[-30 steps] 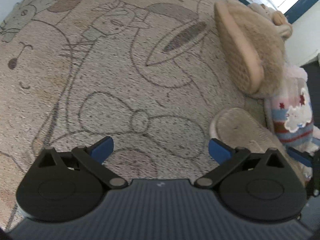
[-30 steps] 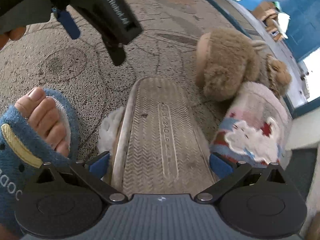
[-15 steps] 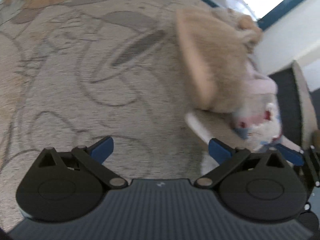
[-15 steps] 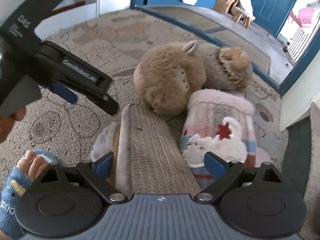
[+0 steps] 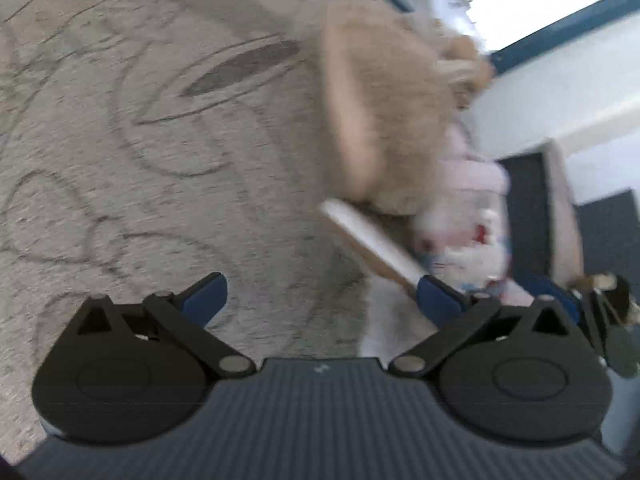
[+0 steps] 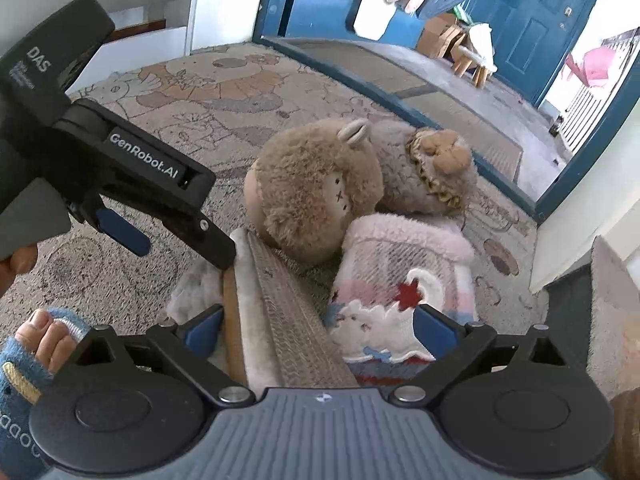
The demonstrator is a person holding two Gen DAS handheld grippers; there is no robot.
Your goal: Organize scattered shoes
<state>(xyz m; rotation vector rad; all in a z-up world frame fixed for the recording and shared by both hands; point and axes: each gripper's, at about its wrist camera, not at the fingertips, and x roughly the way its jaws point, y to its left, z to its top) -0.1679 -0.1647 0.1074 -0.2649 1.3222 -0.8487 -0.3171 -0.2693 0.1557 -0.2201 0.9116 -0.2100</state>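
- Underfoot, a nubby cartoon-printed rug carries everything.
- Fuzzy brown bear slipper leans on the striped fleece slipper.
- Right gripper straddles an upturned ribbed-sole slipper, fingers spread.
- Left gripper gapes, empty.

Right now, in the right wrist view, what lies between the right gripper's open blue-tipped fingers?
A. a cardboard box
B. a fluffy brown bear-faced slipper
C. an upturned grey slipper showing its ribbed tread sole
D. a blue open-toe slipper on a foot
C: the upturned grey slipper with ribbed tread sole runs up between the open fingers of the right gripper.
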